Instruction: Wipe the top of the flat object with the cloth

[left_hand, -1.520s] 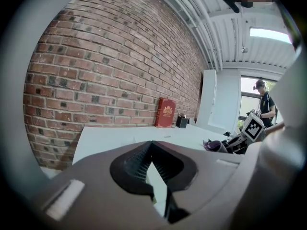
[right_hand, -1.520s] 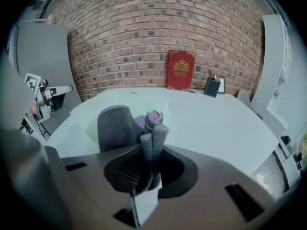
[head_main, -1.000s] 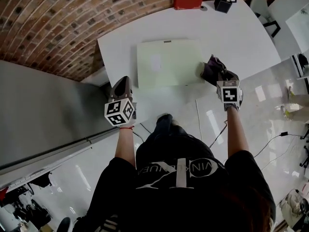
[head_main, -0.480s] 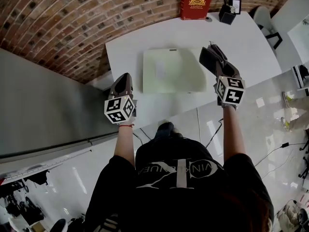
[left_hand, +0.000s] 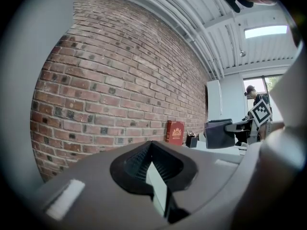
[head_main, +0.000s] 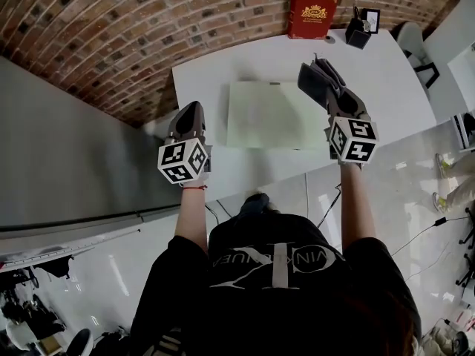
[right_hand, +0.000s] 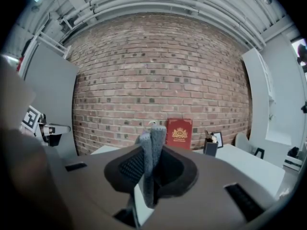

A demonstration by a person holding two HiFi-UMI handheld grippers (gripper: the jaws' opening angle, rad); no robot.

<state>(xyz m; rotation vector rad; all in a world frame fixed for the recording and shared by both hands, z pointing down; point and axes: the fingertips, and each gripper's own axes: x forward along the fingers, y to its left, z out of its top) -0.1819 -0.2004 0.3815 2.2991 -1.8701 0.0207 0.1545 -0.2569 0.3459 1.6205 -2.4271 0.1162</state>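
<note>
Landmark is the pale green flat board (head_main: 271,115). It lies flat on the white table (head_main: 215,73), roughly mid-table, top bare.

My right gripper (head_main: 320,80) sits over the board's far right corner in the head view. Its jaws are clamped narrow on a grey cloth (right_hand: 152,145), and a fold of it sticks up past the jaw tips. The right gripper view looks level at the brick wall (right_hand: 158,80), not down at the board. In the left gripper view the cloth end looks raised off the surface; I can't confirm any contact with the board. The right marker cube (head_main: 351,139) is nearer to me than the board's right edge.

My left gripper (head_main: 191,117) is left of the board, level with its near left corner and well apart from it. Its jaws are drawn together with nothing between them. The left marker cube (head_main: 182,162) is nearer to me than that.

Beyond the board's far right corner, against the wall, a red book-like box (head_main: 312,13) stands upright with a gold crest. Right of it, further from the board, are a black pen holder (head_main: 359,34) and a small dark frame (head_main: 371,19). A chair (head_main: 412,35) is off past the board's right side, beyond the table.
</note>
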